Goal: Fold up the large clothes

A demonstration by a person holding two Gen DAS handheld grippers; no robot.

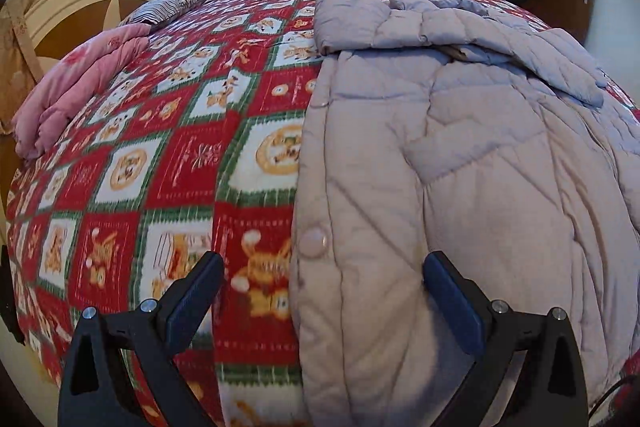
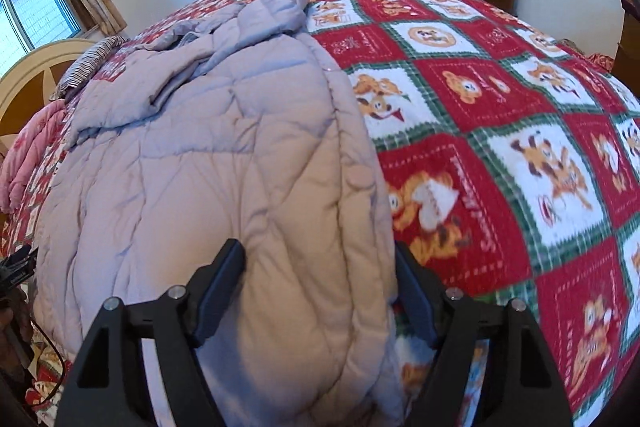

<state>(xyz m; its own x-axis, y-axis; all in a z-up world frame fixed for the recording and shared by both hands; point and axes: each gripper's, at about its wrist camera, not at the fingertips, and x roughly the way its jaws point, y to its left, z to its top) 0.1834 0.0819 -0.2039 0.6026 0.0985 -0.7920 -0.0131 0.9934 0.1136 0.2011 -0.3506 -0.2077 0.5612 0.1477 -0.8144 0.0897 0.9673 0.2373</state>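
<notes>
On the fleecy checked blanket (image 1: pixel 192 163) lies a puffy quilted coat (image 1: pixel 460 155); left gripper (image 1: pixel 323 281) and right gripper (image 2: pixel 320 269) gape wide.

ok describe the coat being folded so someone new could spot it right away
Start with the bed under the red, green and white cartoon-print blanket. The pale lilac-grey quilted coat lies lengthwise on it, its near hem between the two open tools. Unlike the crumpled pink garment by the headboard, it is spread flat, with round snap buttons along its edge.
</notes>
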